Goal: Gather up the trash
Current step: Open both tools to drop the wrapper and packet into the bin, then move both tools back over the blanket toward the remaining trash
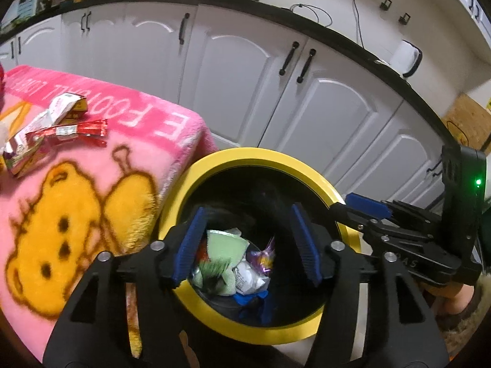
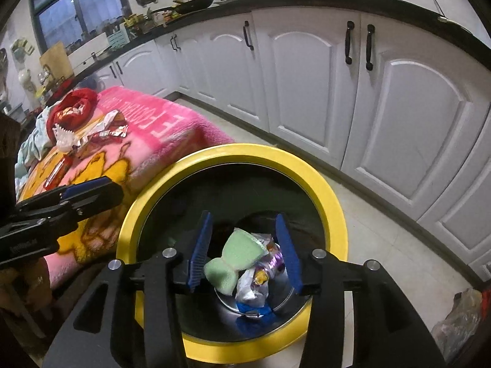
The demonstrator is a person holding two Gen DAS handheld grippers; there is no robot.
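Note:
A round bin with a yellow rim [image 1: 214,162] [image 2: 307,165] stands beside a table with a pink blanket. Down inside it lie a pale green sponge-like piece [image 1: 227,242] [image 2: 242,251], a purple wrapper [image 1: 264,254], a white wrapper [image 2: 248,288] and something blue. My left gripper [image 1: 248,214] hangs open over the bin's mouth, and no trash touches its pads. My right gripper [image 2: 244,217] is open over the same mouth with its pads also bare. Each one shows from the side in the other's view. Red and silver wrappers [image 1: 64,128] [image 2: 104,128] lie on the blanket.
The pink blanket [image 1: 92,214] [image 2: 159,141] with a yellow bear print borders the bin on the left. A red cloth [image 2: 73,104] and a small carton [image 1: 21,156] lie on it. White cabinets [image 1: 233,92] run behind. A plastic bag [image 2: 460,322] sits on the floor, right.

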